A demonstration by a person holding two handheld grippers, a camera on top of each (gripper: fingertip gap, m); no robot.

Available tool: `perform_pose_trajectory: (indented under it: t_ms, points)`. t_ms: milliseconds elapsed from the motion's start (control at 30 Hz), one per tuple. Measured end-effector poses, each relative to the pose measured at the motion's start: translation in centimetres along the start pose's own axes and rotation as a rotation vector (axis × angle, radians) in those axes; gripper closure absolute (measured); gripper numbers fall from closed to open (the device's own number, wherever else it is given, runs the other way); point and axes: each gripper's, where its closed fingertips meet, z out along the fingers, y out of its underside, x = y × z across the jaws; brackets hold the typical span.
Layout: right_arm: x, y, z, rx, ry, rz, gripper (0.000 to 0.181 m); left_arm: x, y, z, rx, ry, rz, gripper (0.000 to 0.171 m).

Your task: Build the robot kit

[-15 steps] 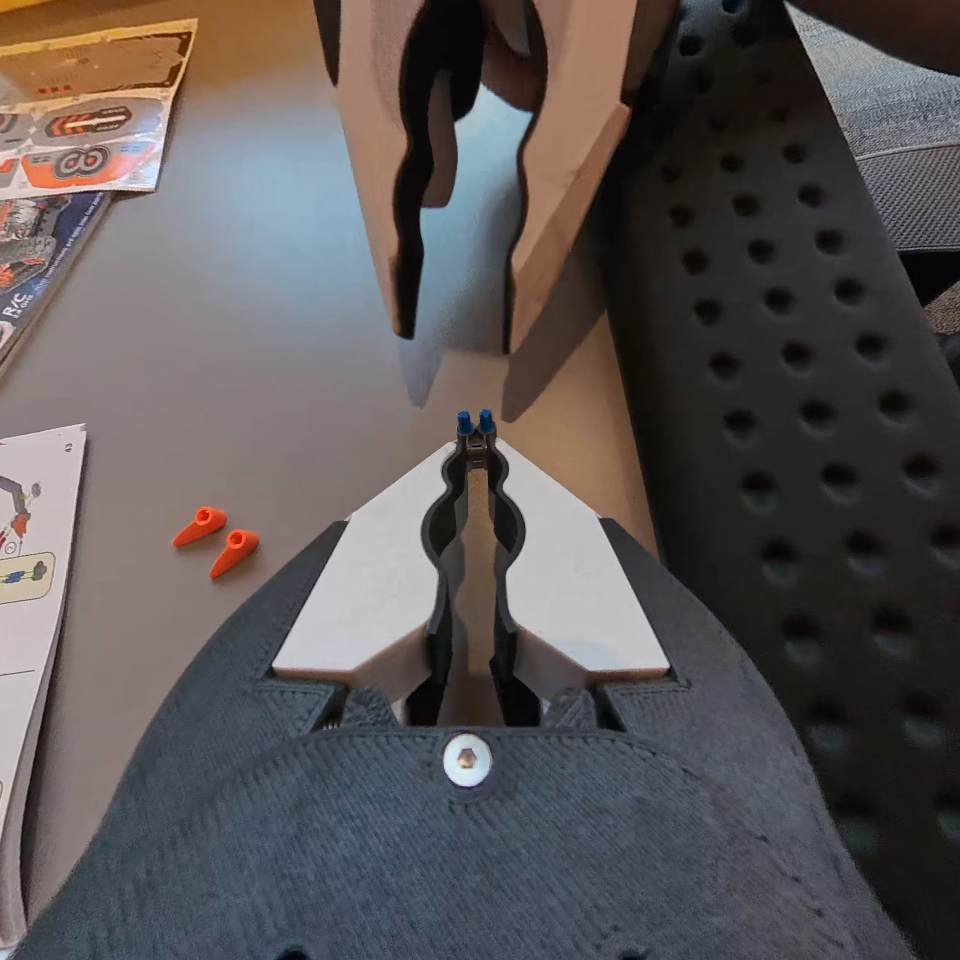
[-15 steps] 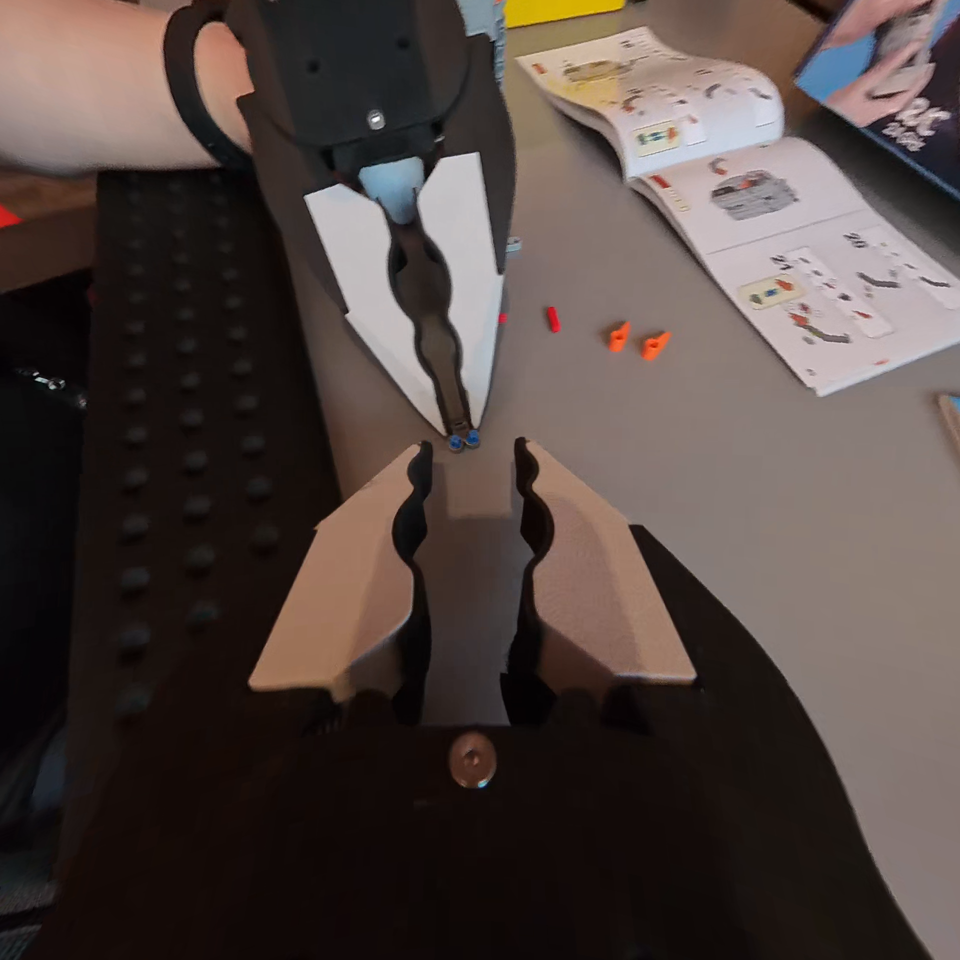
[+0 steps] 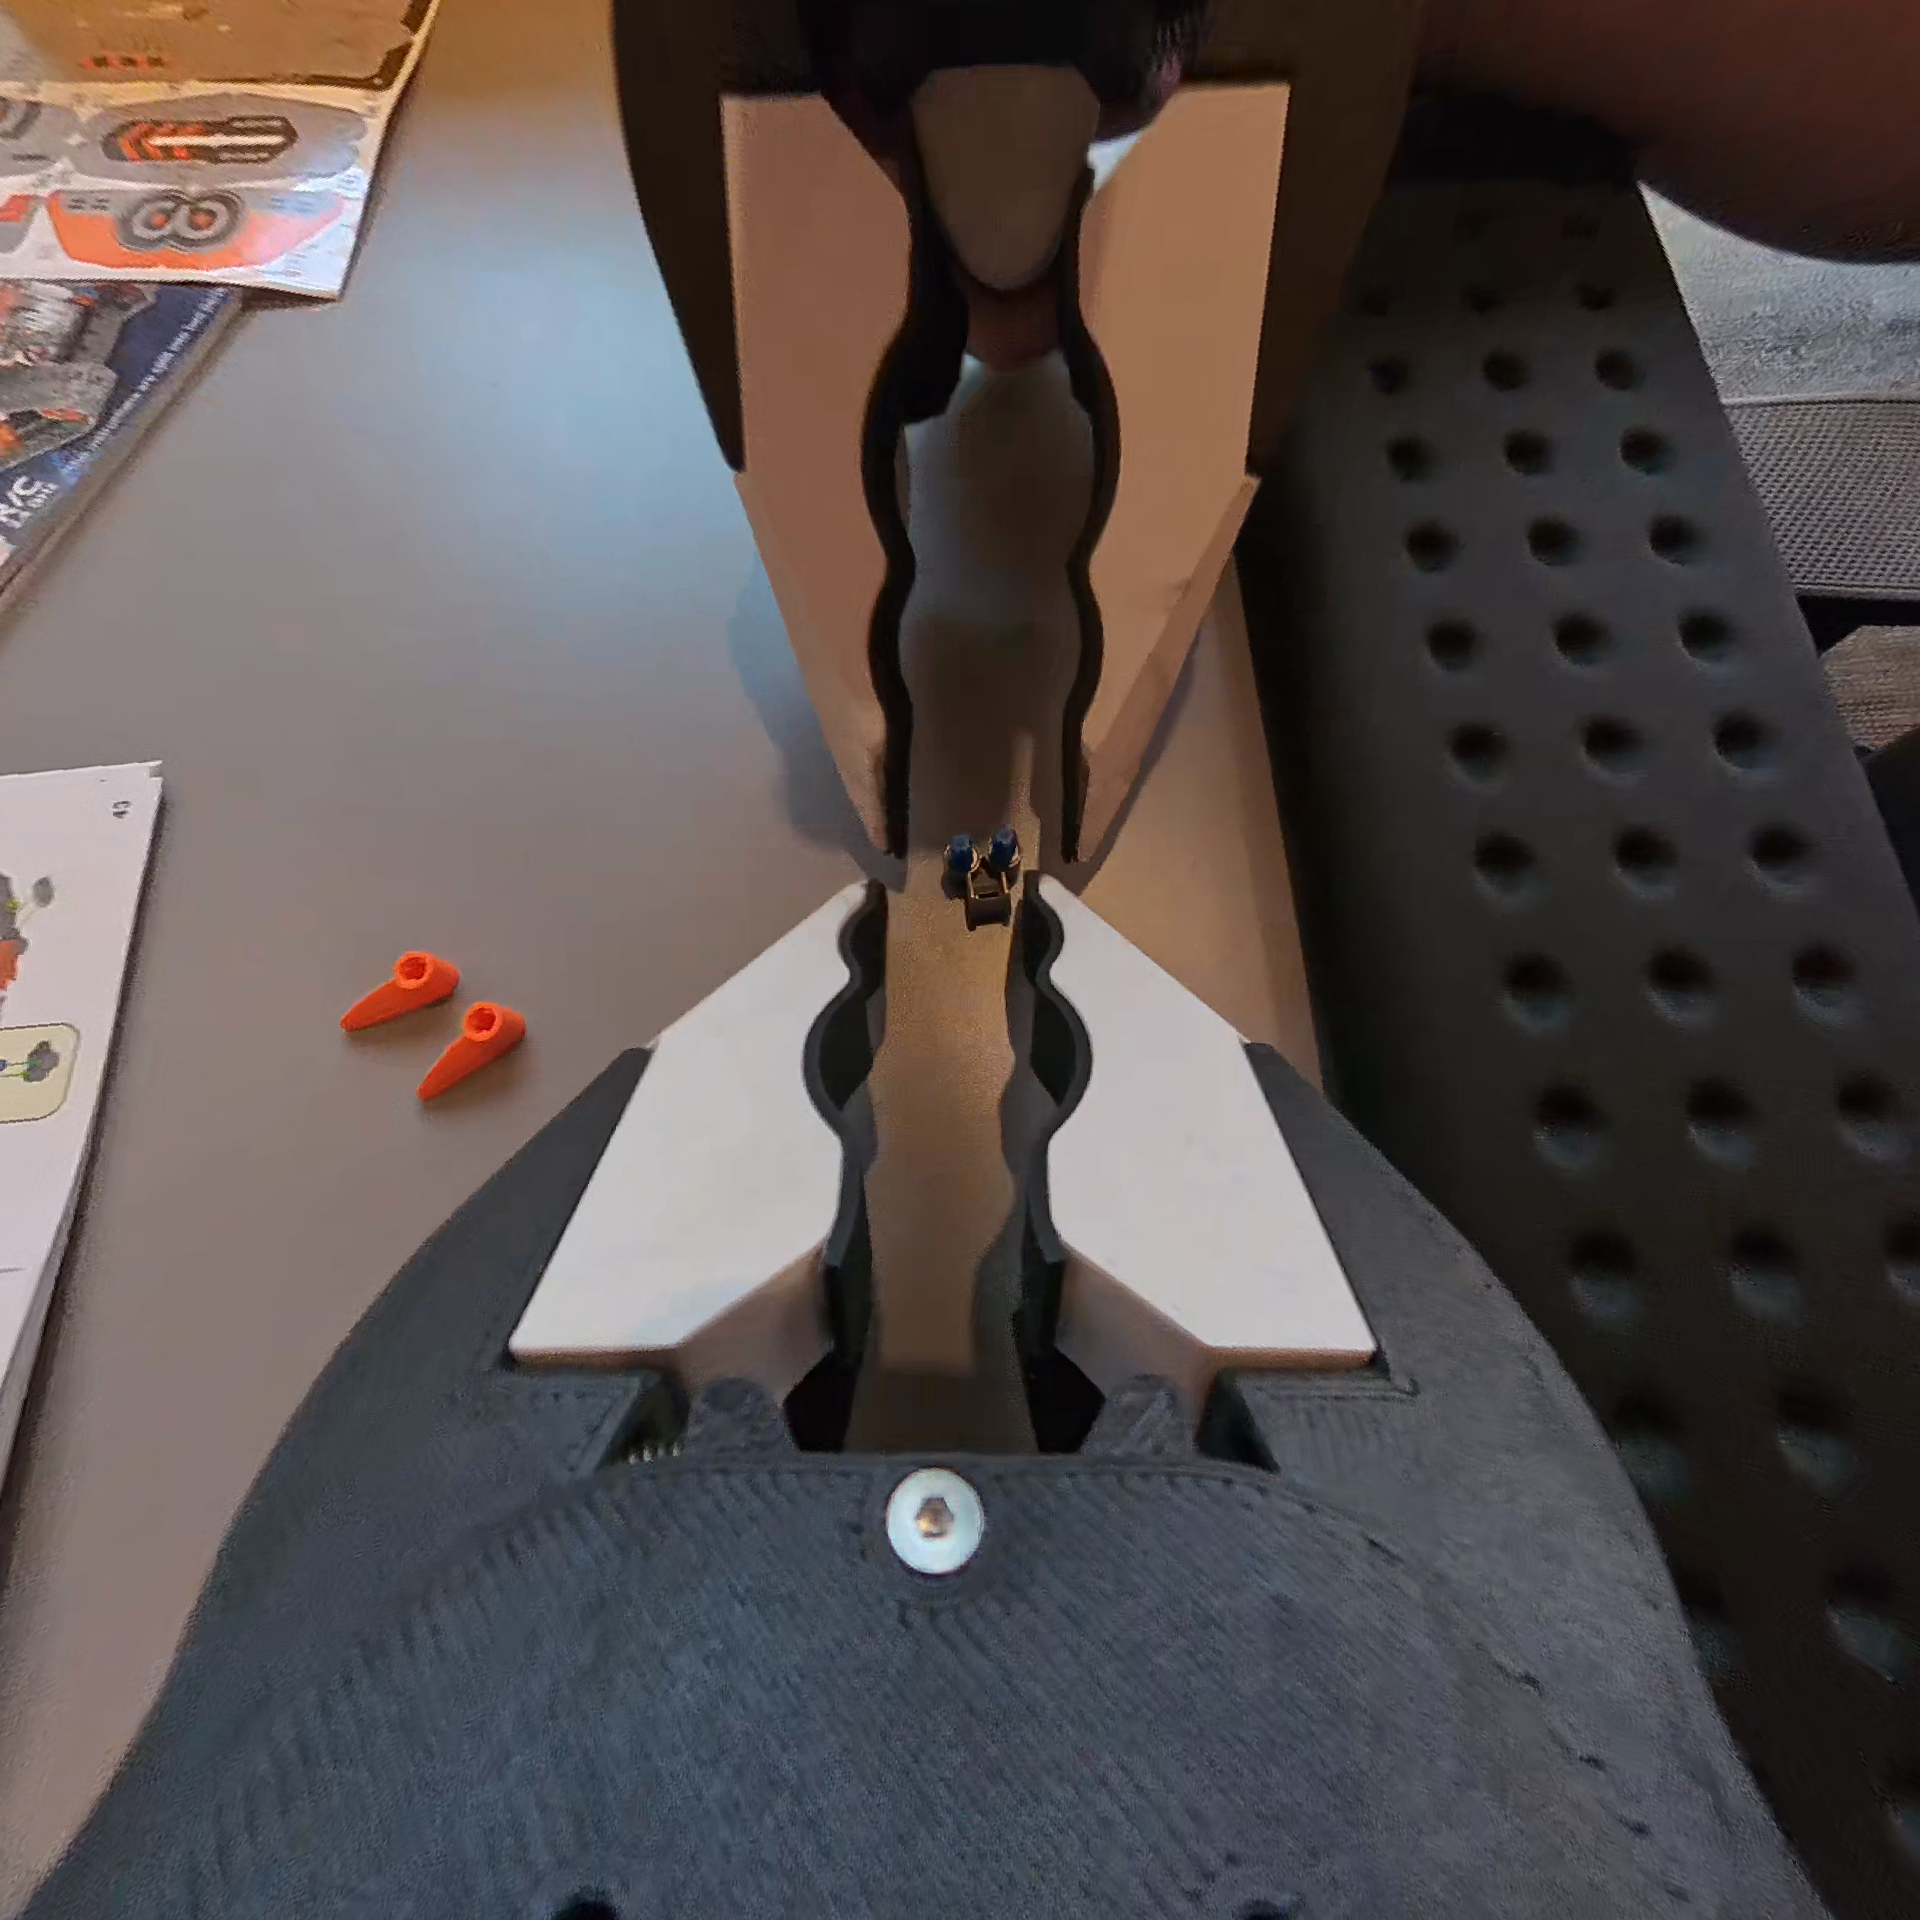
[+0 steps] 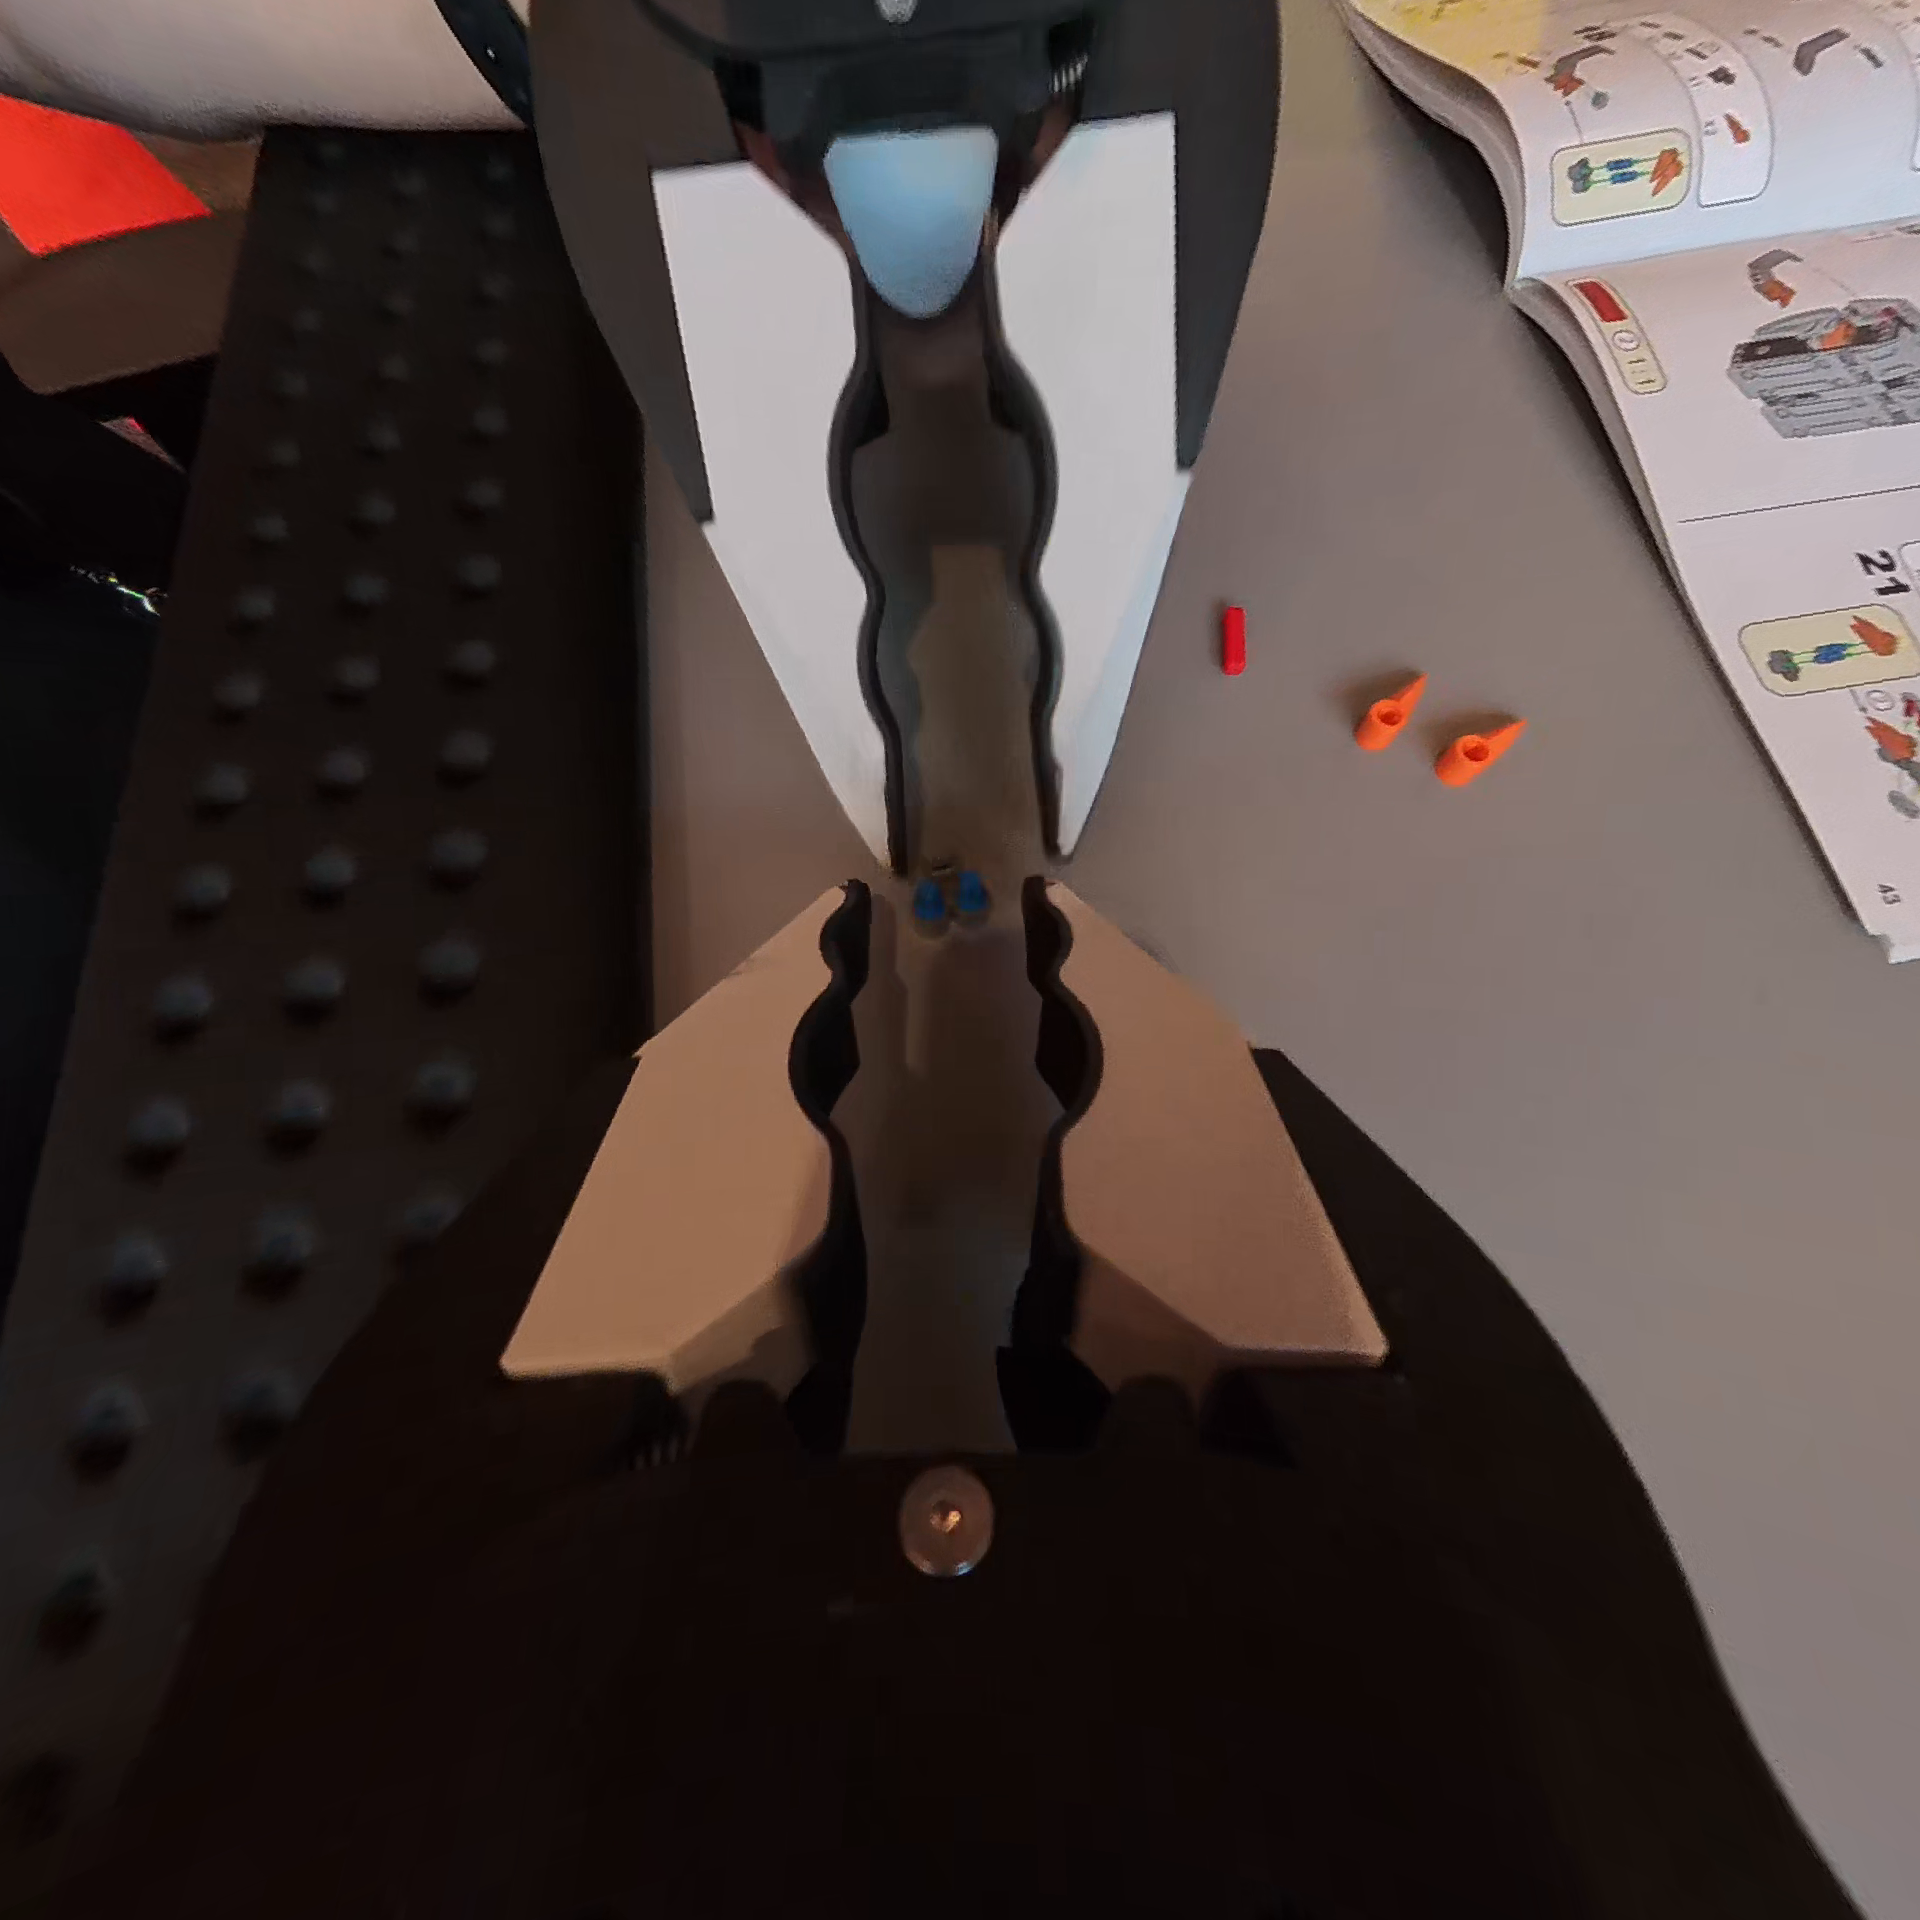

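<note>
A tiny grey piece with two blue pins (image 3: 982, 883) lies on the grey table between the two grippers' tips. My left gripper (image 3: 951, 888) is open around it, and the piece is close to its right fingertip. My right gripper (image 3: 982, 847) faces it tip to tip, also open, with the blue pins pointing into its gap. In the right wrist view the piece (image 4: 948, 902) sits between my right gripper's (image 4: 945, 899) fingertips, just in front of the left gripper (image 4: 977, 850). Neither gripper clamps it.
Two orange cone-shaped pieces (image 3: 405, 987) (image 4: 1390, 712) and a small red piece (image 4: 1232, 639) lie on the table. An open instruction booklet (image 4: 1766, 416) and a sticker sheet (image 3: 177, 197) lie farther off. A black studded mat (image 3: 1610, 831) (image 4: 312, 831) runs alongside. The grippers are tip to tip, or close to it. From the left gripper's tips to the small red piece (image 4: 1232, 639) is close to 7 cm.
My left gripper has opened and let go of the blue-pinned piece. My right gripper has moved in close, tip to tip with the left.
</note>
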Motion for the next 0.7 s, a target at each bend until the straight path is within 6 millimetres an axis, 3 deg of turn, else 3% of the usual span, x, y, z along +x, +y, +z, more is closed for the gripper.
perform_pose_trajectory:
  t_ms: [100,200,300,433,533,633,700]
  points:
    - [-0.3,0.6,0.1,-0.010,0.013,0.007,0.150,-0.1,-1.1,-1.5,0.054,-0.032,-0.033,0.144]
    - [-0.4,-0.1,-0.3,0.041,0.058,-0.020,0.146,0.0,-1.4,-3.7,0.102,-0.120,-0.088,0.140]
    - [0.5,-0.7,-0.6,0.087,0.105,0.018,0.133,0.7,0.7,-5.2,0.078,-0.221,-0.140,0.128]
    - [2.4,-1.0,-1.1,0.122,0.183,0.119,0.117,1.5,3.9,-6.8,0.070,-0.312,-0.221,0.127]
    - [3.5,-1.3,-1.6,0.160,0.232,0.177,0.110,0.2,4.4,-8.7,0.101,-0.432,-0.234,0.123]
    - [4.4,-1.2,-1.9,0.170,0.279,0.193,0.105,-0.3,4.6,-9.0,0.141,-0.392,-0.324,0.127]
    - [5.2,-1.1,-2.3,0.178,0.334,0.210,0.101,-1.3,5.6,-9.5,0.128,-0.426,-0.391,0.121]
